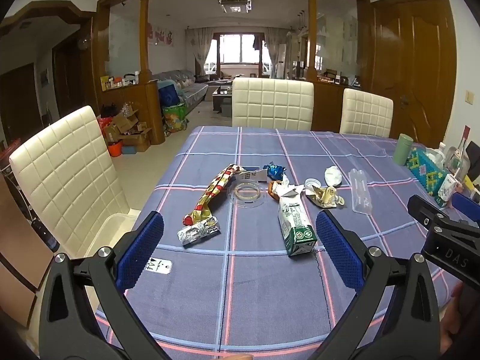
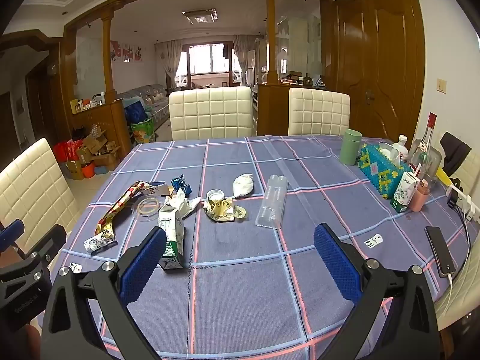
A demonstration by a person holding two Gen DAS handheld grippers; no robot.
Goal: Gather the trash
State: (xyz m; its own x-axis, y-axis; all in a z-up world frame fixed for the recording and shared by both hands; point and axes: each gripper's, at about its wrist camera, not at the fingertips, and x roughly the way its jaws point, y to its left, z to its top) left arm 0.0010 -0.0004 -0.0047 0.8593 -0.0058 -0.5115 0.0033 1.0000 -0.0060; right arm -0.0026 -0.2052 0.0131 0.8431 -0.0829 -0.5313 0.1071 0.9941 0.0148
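Trash lies scattered across the middle of the table's blue checked cloth [image 1: 255, 285]. A green and white milk carton [image 1: 295, 225] lies on its side. To its left lie a red and gold wrapper [image 1: 214, 193] and a silver foil pack [image 1: 198, 231]. Farther back are a blue foil wrapper [image 1: 274, 170], a clear round lid [image 1: 247, 193], a crumpled yellow wrapper [image 1: 325, 195], a white wad [image 1: 332, 175] and a clear plastic tray [image 1: 361, 190]. My left gripper [image 1: 240, 246] hangs open short of the carton, nothing between its fingers. My right gripper [image 2: 240, 249] is open too, above bare cloth, the carton [image 2: 171, 240] by its left finger.
Cream padded chairs [image 1: 271, 102] stand around the table. At the right edge stand a green canister [image 2: 351, 147], a beaded tissue box [image 2: 381, 169], bottles [image 2: 423, 147], a small drink carton [image 2: 403, 192], a phone on a cable [image 2: 441, 250] and a power strip [image 2: 462, 205]. Small paper tags [image 1: 159, 265] lie nearby.
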